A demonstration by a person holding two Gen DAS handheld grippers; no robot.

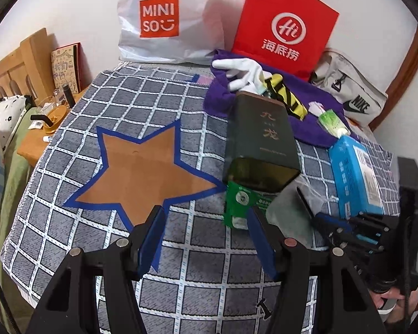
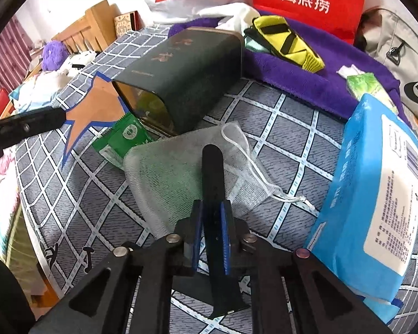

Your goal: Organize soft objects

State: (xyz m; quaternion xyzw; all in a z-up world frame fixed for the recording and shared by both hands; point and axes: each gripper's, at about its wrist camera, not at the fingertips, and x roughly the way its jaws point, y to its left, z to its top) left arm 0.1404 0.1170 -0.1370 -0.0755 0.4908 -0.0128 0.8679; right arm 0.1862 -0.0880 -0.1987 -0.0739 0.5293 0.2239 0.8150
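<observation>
My right gripper is shut on a flat black strip that sticks forward over a grey mesh drawstring bag lying on the checked cloth. A green packet lies partly under the bag, at the mouth of a dark green tin lying on its side. My left gripper is open with nothing between its blue pads; it hangs over the cloth at the edge of a brown star, just left of the green packet. A blue tissue pack lies to the right.
A purple towel at the back holds a white glove, a yellow pouch and a small green tissue pack. Behind stand a white shopping bag, a red paper bag and a grey sports bag. A bedside table is left.
</observation>
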